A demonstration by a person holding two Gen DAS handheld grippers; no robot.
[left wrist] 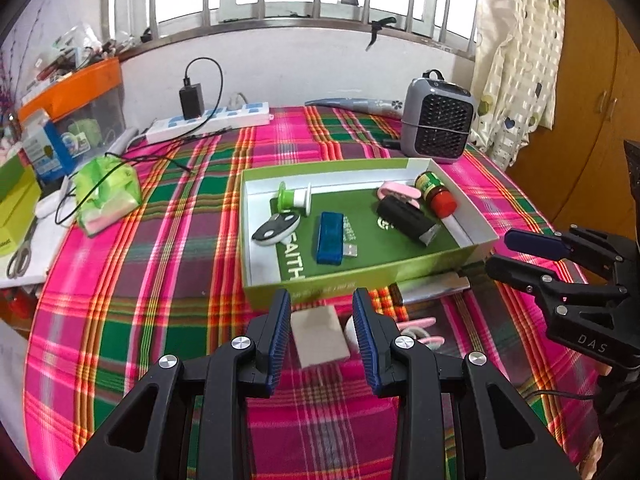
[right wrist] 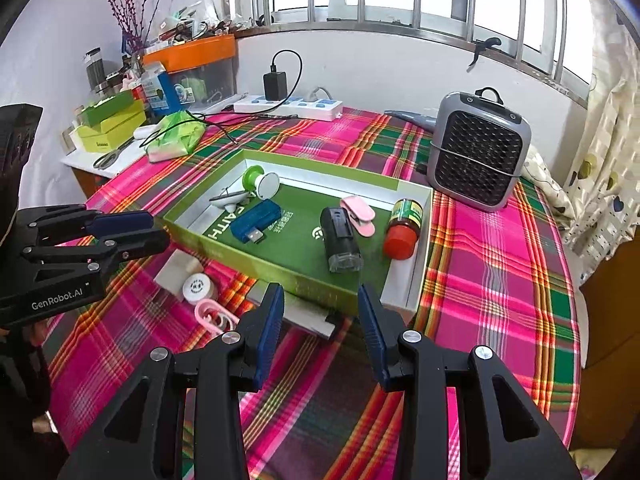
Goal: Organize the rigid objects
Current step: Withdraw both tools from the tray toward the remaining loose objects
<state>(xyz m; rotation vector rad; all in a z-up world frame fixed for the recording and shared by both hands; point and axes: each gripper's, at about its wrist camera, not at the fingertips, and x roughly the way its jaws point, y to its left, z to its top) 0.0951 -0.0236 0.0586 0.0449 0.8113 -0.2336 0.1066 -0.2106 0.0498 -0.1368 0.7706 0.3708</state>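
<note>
Before the green box [left wrist: 360,276], both tongs, left [left wrist: 322,312] and right [right wrist: 322,308], gape empty; the grey block [left wrist: 318,336] points boxward.

The right gripper [right wrist: 321,332] hovers with jaws apart over the plaid table [right wrist: 500,272], before a green box [right wrist: 256,262] holding a blue USB stick [right wrist: 255,222], black cylinder [right wrist: 340,240], pink clip [right wrist: 358,216] and red-capped jar [right wrist: 402,230]. Left gripper [right wrist: 156,228] hangs beside the box.

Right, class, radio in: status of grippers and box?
Left gripper, right gripper open, empty. Green box part-filled. White block and silver bar outside.
</note>
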